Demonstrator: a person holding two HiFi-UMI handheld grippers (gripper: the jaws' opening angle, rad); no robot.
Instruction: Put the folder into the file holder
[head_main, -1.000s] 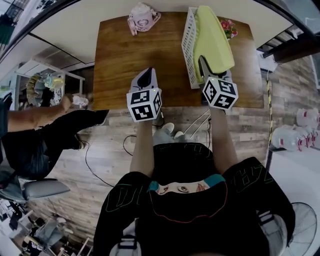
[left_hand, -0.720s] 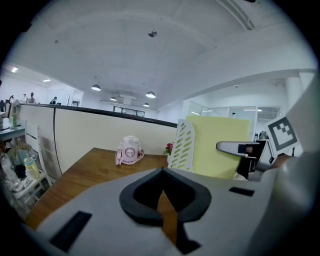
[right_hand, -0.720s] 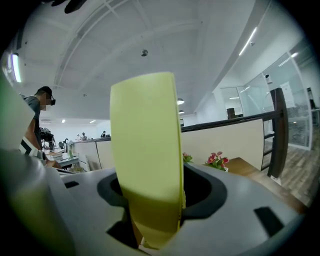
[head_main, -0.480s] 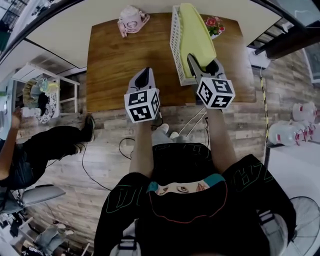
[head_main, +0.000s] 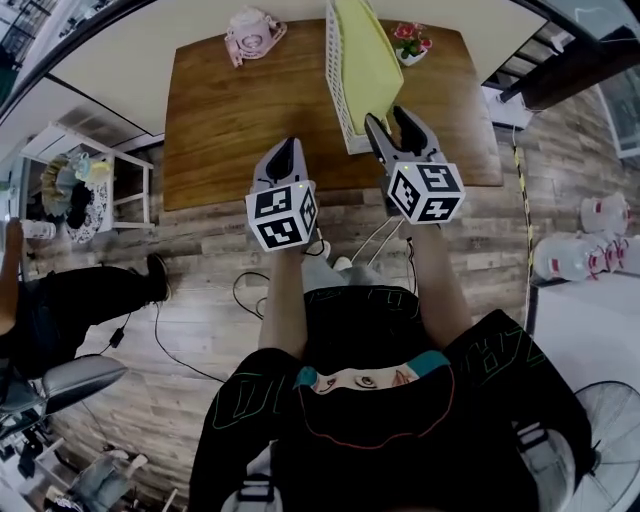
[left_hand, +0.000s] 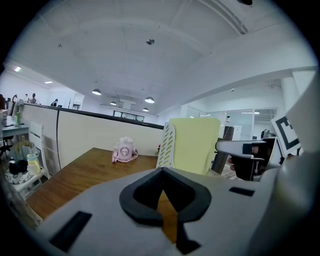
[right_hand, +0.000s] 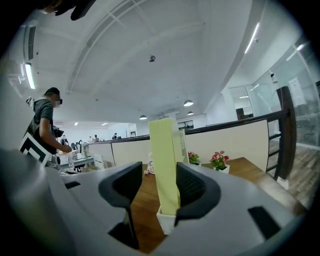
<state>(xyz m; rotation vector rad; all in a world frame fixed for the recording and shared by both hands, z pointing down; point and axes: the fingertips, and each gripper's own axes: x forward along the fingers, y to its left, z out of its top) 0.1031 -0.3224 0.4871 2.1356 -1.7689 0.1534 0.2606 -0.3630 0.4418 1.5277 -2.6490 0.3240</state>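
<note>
Right tool (head_main: 398, 128): wide, closing, pads touch nothing.
Left tool (head_main: 283, 160): shut, empty.
Risk: we may bump the file holder (head_main: 336, 92), tipping the folder (head_main: 366, 60).

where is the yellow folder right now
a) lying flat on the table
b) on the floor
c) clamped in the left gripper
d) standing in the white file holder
d: the folder stands upright inside the file holder at the far side of the table, not flat on the wood and not in a gripper.
</note>
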